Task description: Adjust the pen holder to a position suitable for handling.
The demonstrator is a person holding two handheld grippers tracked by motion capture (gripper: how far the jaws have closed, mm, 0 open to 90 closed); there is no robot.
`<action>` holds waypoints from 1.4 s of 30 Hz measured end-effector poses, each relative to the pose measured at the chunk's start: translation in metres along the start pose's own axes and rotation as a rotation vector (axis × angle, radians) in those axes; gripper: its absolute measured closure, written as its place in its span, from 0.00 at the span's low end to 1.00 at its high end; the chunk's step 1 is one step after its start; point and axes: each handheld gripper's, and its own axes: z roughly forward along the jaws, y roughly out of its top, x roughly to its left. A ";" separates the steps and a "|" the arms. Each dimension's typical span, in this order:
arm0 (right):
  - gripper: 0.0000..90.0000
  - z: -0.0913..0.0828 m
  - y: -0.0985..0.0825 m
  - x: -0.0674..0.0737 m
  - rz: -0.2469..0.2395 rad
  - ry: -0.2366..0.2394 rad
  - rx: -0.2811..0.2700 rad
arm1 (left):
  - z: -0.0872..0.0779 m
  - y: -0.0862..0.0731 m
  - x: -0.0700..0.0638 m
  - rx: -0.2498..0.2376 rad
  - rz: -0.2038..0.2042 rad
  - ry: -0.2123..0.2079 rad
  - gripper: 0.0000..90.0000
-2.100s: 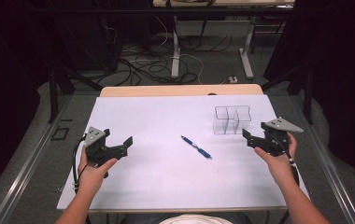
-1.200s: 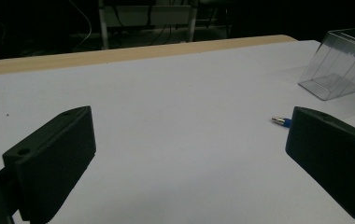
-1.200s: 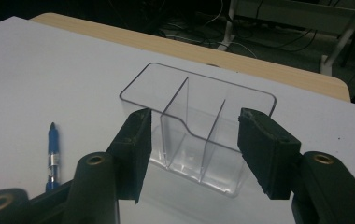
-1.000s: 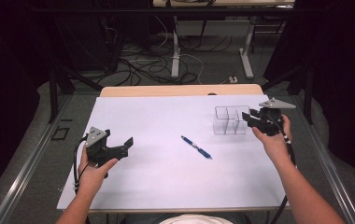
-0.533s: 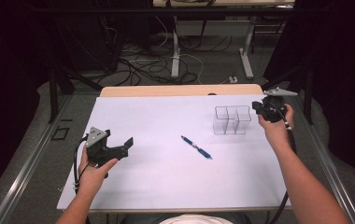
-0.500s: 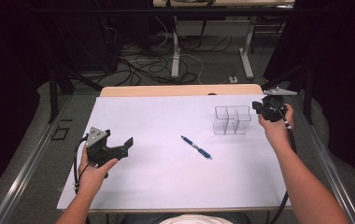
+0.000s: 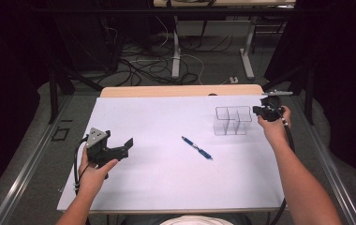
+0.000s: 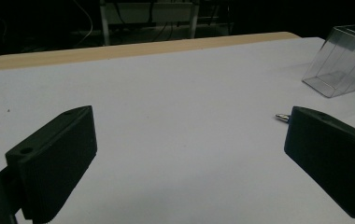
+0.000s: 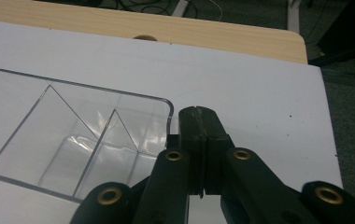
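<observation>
A clear plastic organizer (image 7: 232, 120) with divided compartments stands on the white table (image 7: 166, 178) at the right. My right gripper (image 7: 256, 111) is just off its right end, jaws pressed together with nothing between them. In the right gripper view the shut jaws (image 9: 199, 114) sit beside the organizer's rounded corner (image 9: 73, 140), outside its wall. A blue pen (image 7: 197, 147) lies on the sheet at centre. My left gripper (image 7: 125, 149) is held at the left, open and pointing toward the pen. Its wide-apart jaws (image 8: 189, 149) frame the pen's tip (image 8: 280, 116) and the organizer (image 8: 344, 60).
The table's wooden far edge (image 7: 181, 90) runs behind the white sheet. Beyond it are dark floor, cables (image 7: 143, 65) and table legs (image 7: 176, 47). Bare sheet lies between the pen and both grippers.
My right gripper has moved right and away, from in front of the organizer to its right end, and its jaws have gone from apart to shut. The left gripper has stayed in place.
</observation>
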 end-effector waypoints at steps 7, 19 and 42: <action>1.00 0.011 -0.003 0.002 0.021 0.015 0.033 | 0.000 0.000 0.001 -0.002 0.001 0.000 0.03; 1.00 0.017 -0.006 0.001 0.071 0.024 0.063 | 0.000 0.000 0.000 -0.003 -0.001 0.001 0.03; 1.00 0.014 -0.012 0.014 0.146 0.016 0.050 | -0.001 0.000 0.001 -0.004 -0.003 0.004 0.03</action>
